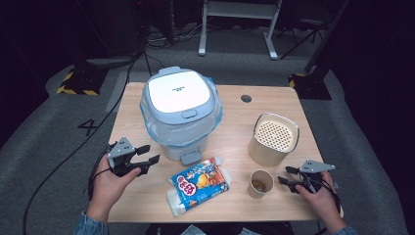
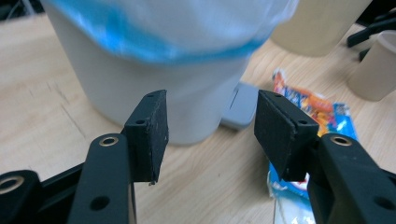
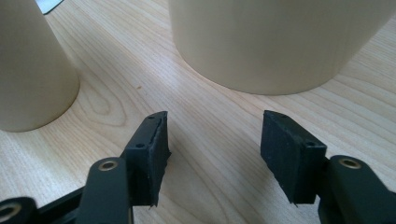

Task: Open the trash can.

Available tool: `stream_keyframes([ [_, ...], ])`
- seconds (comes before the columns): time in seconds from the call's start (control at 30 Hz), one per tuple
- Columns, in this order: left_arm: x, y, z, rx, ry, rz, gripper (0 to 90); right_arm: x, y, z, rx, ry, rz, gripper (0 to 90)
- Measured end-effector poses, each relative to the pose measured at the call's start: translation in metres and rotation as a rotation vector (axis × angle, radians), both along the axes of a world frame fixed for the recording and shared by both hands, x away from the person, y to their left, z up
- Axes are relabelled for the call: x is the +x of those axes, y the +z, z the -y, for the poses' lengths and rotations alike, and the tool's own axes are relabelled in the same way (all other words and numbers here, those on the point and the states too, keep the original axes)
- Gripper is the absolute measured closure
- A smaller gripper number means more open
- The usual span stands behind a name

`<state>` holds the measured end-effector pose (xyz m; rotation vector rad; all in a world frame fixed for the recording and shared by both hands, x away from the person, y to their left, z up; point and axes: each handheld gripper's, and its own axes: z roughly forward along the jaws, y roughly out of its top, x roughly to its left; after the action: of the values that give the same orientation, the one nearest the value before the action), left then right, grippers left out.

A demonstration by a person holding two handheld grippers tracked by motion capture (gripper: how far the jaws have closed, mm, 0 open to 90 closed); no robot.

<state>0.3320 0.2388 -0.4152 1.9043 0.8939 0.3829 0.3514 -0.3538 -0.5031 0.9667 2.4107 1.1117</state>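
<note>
**Both grippers empty, snack pack lying between them**

Closest to the camera are the person's two hands, each coming in from the bottom edge in a denim sleeve. Left hand holds the left gripper (image 1: 147, 156) lifted off the light wooden table (image 1: 274, 100), pointing right and a bit forward toward the foot of the white pedal bin with a pale blue lid and blue liner bag (image 1: 181, 110). Its jaws are spread with nothing between them — in the left gripper view you just see the bin wall and grey foot pedal (image 2: 240, 105) through the gap.

Right hand rests low at the table's right front edge, the right gripper (image 1: 286, 176) pointing left at the small paper cup with brown liquid in it (image 1: 259, 183). Its jaws stand apart too, only bare wood between the pads, not touching the cup or the cream cylinder with a perforated top (image 1: 273, 138) just behind it.

Colourful blue-and-orange snack packet (image 1: 199, 185) lies flat near the front of the table, just in front of the pedal, between the two grippers and touched by neither. Red round characters are printed on it, but I can't read them. Small dark lettering sits on the bin lid as well — too tiny to make out.
</note>
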Motion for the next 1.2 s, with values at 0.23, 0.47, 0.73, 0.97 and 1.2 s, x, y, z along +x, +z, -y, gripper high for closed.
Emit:
stream_keyframes([
  [0.23, -0.003, 0.037, 0.002, -0.009, -0.055, 0.051, 43.7, 0.000, 0.000, 0.000, 0.000, -0.001, 0.000, 42.2],
  [0.47, -0.002, 0.058, 0.007, -0.060, -0.094, 0.090, 46.4, -0.001, 0.000, 0.000, 0.001, -0.007, 0.000, 42.2],
  [0.73, 0.004, 0.079, 0.018, -0.104, -0.110, 0.127, 51.9, -0.001, 0.000, -0.001, 0.001, -0.009, -0.001, 42.2],
  [0.97, 0.009, 0.099, 0.028, -0.097, -0.118, 0.134, 64.2, -0.001, 0.000, -0.001, 0.000, -0.014, -0.002, 42.1],
  [1.2, 0.017, 0.115, 0.038, -0.079, -0.130, 0.143, 84.2, -0.001, 0.000, -0.001, 0.000, -0.014, -0.001, 42.2],
])
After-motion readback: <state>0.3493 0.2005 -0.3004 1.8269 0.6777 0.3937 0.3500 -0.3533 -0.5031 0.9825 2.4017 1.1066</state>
